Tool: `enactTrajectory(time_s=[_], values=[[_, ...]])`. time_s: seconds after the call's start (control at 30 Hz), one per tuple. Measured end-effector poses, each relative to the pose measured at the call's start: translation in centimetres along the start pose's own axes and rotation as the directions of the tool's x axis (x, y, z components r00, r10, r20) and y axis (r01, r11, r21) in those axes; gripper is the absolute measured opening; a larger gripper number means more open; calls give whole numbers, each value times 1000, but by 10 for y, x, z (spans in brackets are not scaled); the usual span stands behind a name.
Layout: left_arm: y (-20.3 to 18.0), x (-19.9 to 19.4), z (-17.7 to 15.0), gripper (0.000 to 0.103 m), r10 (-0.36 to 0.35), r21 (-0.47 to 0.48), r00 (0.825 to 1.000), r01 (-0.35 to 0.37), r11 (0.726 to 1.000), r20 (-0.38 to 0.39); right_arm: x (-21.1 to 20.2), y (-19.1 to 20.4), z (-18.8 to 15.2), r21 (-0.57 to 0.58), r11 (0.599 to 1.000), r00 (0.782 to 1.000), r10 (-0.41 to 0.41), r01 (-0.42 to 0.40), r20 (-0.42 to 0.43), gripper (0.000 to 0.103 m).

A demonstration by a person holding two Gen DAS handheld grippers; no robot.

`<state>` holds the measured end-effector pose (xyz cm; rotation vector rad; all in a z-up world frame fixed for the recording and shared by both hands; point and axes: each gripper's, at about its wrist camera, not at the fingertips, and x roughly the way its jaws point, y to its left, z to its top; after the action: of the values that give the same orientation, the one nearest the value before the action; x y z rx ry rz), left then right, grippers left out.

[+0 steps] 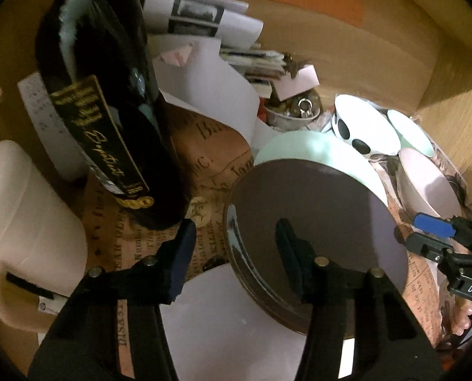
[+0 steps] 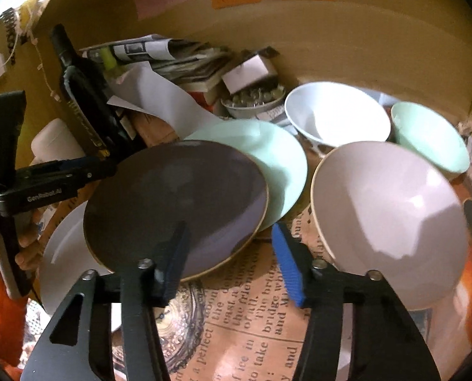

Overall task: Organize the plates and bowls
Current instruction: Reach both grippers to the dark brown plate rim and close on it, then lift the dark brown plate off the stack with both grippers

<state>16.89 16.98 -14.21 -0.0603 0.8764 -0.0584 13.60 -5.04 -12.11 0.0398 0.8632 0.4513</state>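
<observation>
A dark purple plate (image 1: 318,231) (image 2: 175,203) rests on a mint green plate (image 1: 312,152) (image 2: 267,162), with a white plate (image 1: 217,314) (image 2: 64,263) below at its near side. My left gripper (image 1: 236,257) is open, its right finger over the purple plate and its left finger beside it. My right gripper (image 2: 232,263) is open and empty above the table, between the purple plate and a pale pink bowl (image 2: 385,219) (image 1: 426,187). A white spotted bowl (image 1: 363,123) (image 2: 334,117) and a mint bowl (image 2: 429,136) (image 1: 410,133) stand behind.
A dark wine bottle (image 1: 109,120) (image 2: 83,95) stands at the left, with a white container (image 1: 23,231). Papers (image 1: 210,92), stacked magazines (image 2: 185,60) and a small bowl of trinkets (image 2: 252,101) crowd the back. A printed newspaper-style cloth (image 2: 252,327) covers the table. Wooden walls enclose it.
</observation>
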Motion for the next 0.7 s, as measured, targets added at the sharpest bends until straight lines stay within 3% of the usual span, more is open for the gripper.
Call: enactTrajectory(time_s=[0.23, 0.43, 0.7], values=[[2, 13, 6, 37, -21, 3, 998, 21, 1000, -51, 14, -2, 3, 43, 999, 999, 0, 2, -41, 30], [2, 19, 7, 33, -40, 0, 996, 40, 999, -82, 18, 1, 4, 31, 999, 998, -31, 33, -53, 30], [0, 25, 8, 30, -67, 8, 991, 68, 998, -112, 28, -6, 2, 85, 996, 996, -9, 17, -91, 30]])
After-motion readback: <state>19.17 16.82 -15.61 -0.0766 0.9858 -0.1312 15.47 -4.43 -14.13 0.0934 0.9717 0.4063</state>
